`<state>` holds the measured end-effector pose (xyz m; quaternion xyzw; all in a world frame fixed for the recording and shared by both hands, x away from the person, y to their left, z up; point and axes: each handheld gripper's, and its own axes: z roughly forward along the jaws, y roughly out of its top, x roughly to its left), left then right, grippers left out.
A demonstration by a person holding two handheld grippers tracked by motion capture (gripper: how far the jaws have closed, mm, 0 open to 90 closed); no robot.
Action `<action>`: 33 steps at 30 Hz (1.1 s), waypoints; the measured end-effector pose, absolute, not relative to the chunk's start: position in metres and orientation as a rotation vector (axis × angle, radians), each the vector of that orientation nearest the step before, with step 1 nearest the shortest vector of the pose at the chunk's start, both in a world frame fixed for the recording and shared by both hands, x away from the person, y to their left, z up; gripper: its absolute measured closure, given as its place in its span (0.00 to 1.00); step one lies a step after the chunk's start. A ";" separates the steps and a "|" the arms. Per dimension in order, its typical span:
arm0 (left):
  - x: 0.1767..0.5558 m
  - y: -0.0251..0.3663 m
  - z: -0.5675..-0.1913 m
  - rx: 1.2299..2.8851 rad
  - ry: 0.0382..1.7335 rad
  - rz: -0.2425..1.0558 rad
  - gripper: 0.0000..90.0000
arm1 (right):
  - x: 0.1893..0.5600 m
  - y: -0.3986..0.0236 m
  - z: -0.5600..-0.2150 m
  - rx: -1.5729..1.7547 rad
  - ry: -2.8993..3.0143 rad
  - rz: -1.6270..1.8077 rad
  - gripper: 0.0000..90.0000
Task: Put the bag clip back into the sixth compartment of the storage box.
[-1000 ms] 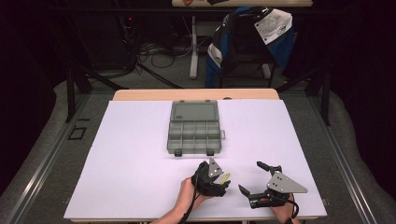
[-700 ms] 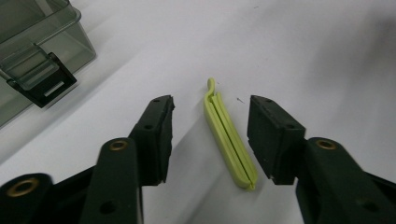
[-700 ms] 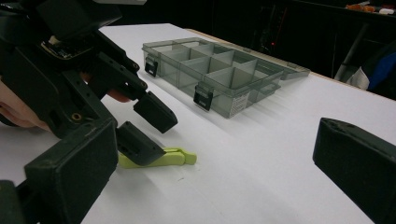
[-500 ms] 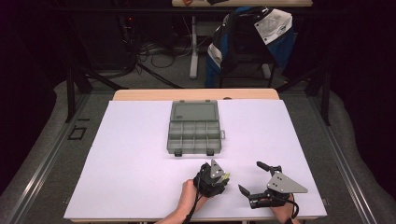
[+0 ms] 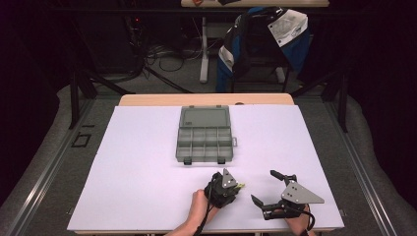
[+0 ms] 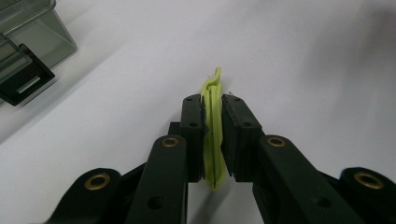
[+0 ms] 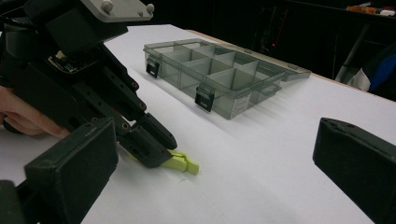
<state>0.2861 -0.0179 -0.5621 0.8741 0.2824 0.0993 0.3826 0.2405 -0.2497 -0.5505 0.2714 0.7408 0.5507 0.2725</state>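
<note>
A wide white sheet covers the table, whose bare wooden edge shows at the far side; beyond it lie a dark floor, loose cables and a chair draped with a blue and white jacket. Mid-table sits a smoky grey translucent plastic organiser box, lid folded back, its small compartments apparently empty, probably opened to receive parts. Near the front edge the right gripper rests low with its black jaws spread wide and nothing between them, seemingly on standby. Just beside it, the left gripper is clamped on a small lime-green plastic clip, pinched flat between the pads with its tip poking out and resting against the sheet. The grip looks firm enough for carrying it to the box.
</note>
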 end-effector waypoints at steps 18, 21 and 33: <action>0.284 -0.008 -0.554 2.204 0.672 0.247 0.89 | 0.241 -0.250 -0.551 0.735 1.996 1.486 0.00; 0.284 -0.003 -0.552 2.198 0.657 0.253 0.89 | 0.241 -0.250 -0.551 0.733 1.994 1.487 0.00; 0.285 0.016 -0.546 2.191 0.645 0.270 0.89 | 0.241 -0.250 -0.551 0.735 2.000 1.485 0.00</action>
